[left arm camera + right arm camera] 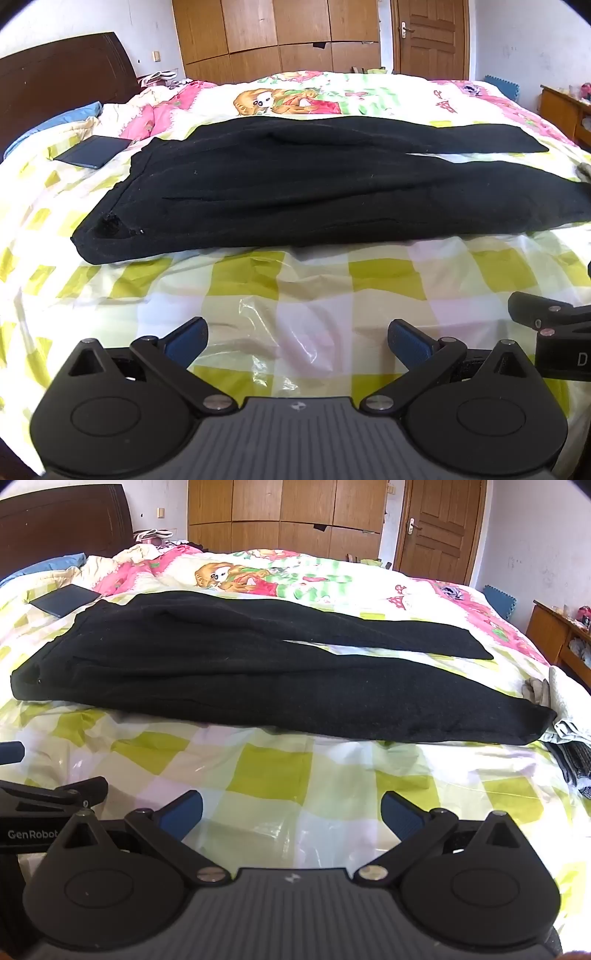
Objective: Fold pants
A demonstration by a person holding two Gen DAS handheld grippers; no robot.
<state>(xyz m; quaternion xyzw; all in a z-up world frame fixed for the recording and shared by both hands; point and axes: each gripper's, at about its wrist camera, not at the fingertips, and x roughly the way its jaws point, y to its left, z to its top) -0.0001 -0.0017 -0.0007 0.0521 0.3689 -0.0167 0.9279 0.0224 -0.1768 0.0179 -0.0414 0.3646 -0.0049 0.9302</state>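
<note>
Black pants [295, 192] flat on checked bedspread [280, 288], ahead of both wide-open empty grippers, long axis crosswise: waistband toward left gripper [297, 341] (leg hems toward right gripper [291, 816]).

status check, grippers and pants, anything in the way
Left gripper and right gripper open, empty, short of pants. Black pants flat, unfolded. Dark tablet beside waistband.

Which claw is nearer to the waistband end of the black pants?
Left. The left claw hangs open over the checked sheet, short of the black pants, more toward their waistband end. The right claw, also open, sits beside it toward the leg ends.
</note>
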